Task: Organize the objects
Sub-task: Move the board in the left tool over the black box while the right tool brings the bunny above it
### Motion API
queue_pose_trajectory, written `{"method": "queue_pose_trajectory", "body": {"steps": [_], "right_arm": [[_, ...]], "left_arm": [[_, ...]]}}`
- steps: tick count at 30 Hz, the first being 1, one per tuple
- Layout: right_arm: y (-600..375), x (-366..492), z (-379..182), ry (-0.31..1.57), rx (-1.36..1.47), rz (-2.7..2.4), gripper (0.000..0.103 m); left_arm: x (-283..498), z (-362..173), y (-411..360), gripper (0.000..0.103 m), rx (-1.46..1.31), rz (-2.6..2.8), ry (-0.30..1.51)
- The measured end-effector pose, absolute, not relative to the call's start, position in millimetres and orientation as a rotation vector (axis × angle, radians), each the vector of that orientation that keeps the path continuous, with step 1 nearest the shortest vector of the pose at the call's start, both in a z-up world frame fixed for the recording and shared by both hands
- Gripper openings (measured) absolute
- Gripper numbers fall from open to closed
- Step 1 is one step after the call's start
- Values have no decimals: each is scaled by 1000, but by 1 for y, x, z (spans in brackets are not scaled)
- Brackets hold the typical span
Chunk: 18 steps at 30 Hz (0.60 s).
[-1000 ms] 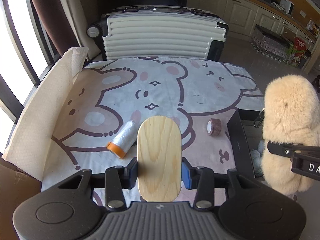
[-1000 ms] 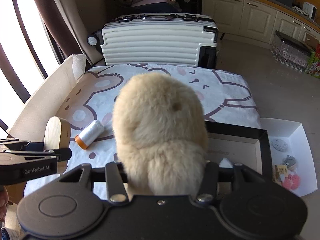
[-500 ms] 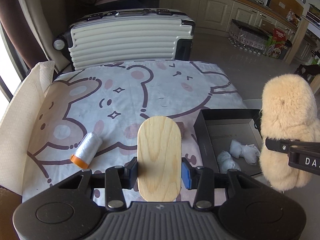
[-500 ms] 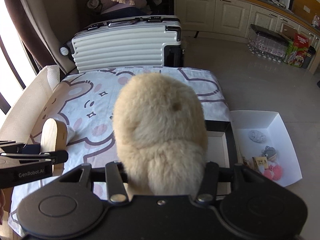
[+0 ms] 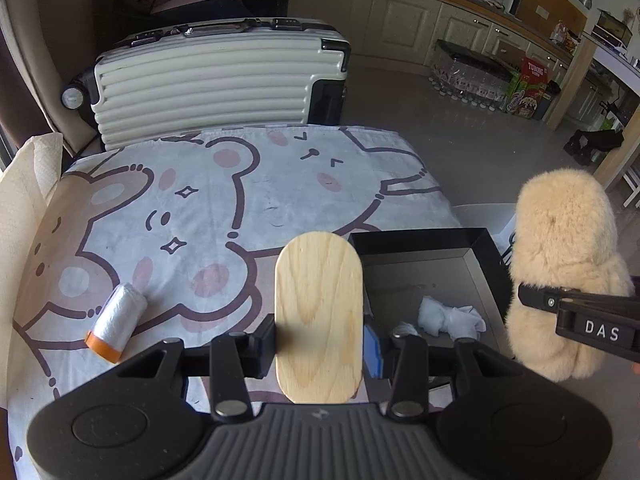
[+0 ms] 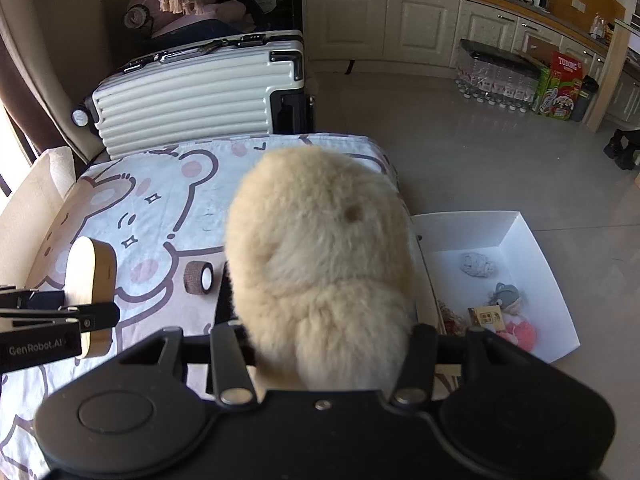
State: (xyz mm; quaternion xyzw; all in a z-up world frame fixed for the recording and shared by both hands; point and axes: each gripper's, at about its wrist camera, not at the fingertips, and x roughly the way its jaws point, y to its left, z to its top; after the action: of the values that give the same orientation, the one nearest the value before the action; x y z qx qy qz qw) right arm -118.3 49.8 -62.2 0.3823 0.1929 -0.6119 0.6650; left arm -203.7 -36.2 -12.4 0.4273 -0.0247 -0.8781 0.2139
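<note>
My left gripper is shut on a pale oval wooden box, held upright above the table's near edge, just left of a black tray. My right gripper is shut on a cream fluffy plush toy, which hides most of the black tray below it. The same plush toy shows at the right of the left wrist view. A white roll with an orange end lies on the cloth at the left. A small brown tape roll stands near the tray.
A bear-print cloth covers the table. White wadded items lie in the black tray. A white box on the floor to the right holds several small things. A ribbed white suitcase stands behind the table.
Both grippers have moved to the right and lower with their loads. The black tray and the white floor box have come into view.
</note>
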Motion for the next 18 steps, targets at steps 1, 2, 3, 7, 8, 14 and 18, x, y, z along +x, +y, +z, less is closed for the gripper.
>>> {"method": "queue_pose_trajectory", "body": {"steps": [1, 2, 3, 7, 8, 14, 18], "right_arm": [[48, -121, -65, 431, 860, -1389, 50], [45, -123, -67, 430, 857, -1397, 50], [43, -124, -70, 431, 851, -1405, 50], [33, -127, -81, 450, 809, -1426, 50], [30, -128, -84, 455, 795, -1432, 50], [13, -132, -99, 460, 757, -1477, 50], [4, -132, -107, 450, 720, -1509, 50]], "left_arm": [[-208, -15, -35, 44, 1190, -2442, -64], [-211, -17, -35, 44, 1195, -2447, -61], [-215, -19, -34, 44, 1200, -2454, -59], [-231, -28, -28, 44, 1218, -2486, -66], [-234, -30, -27, 44, 1221, -2494, -66], [-253, -40, -24, 44, 1222, -2550, -33], [-264, -45, -27, 44, 1222, -2569, 1]]}}
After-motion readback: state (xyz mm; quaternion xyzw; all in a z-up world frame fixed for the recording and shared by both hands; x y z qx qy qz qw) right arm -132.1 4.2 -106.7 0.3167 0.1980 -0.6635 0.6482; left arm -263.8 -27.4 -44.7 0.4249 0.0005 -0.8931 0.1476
